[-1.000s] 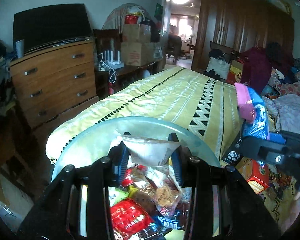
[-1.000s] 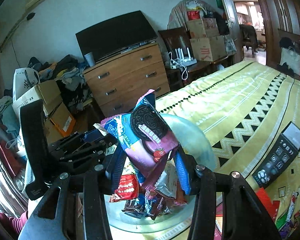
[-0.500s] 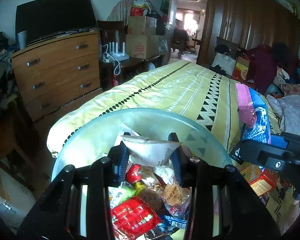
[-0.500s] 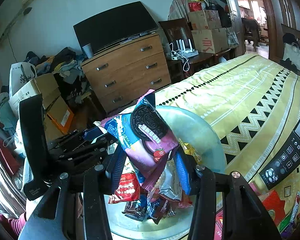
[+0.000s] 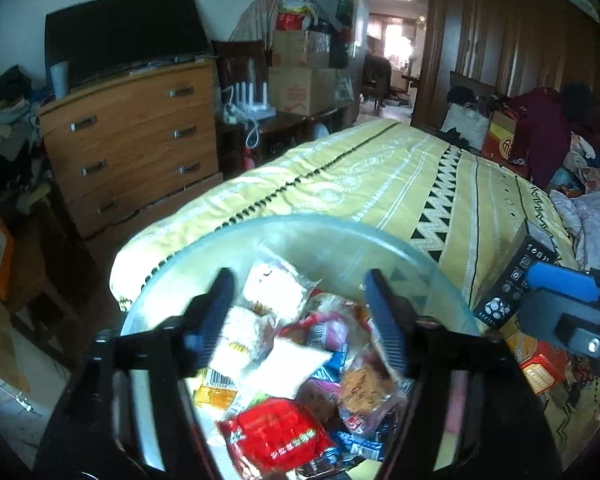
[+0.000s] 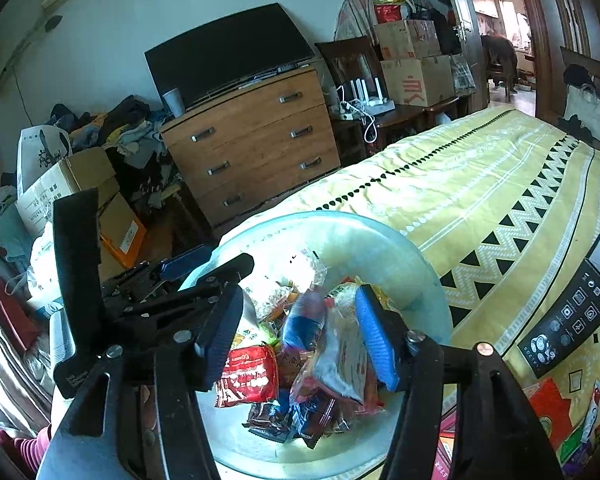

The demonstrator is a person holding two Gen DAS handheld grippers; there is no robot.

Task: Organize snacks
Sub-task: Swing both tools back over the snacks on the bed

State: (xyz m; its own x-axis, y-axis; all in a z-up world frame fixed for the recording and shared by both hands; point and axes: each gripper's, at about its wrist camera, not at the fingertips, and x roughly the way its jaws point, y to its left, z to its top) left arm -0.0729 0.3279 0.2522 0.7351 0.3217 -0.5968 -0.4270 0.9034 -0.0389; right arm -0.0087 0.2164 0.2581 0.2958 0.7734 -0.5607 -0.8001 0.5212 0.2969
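both tools hang over the glass bowl [image 5: 440,276] at the near end of the bed [image 5: 380,176], and both have just been opening. the left tool [image 5: 298,312] stands wide, nothing pressed between its pads; the white packet [image 5: 276,286] lies free on the snack heap [image 5: 300,380], just below and between its fingers, long side running near to far. the right tool [image 6: 300,332] is parted too, and the blue cookie pack [image 6: 304,320] sits loose between its fingers, tilted and dropping onto the heap, touched by neither pad as far as can be seen. both snacks are in the bowl. more boxed snacks [image 5: 540,368] lie on the bed to the right, nearer the right tool, so that hand seems better placed to fetch next.
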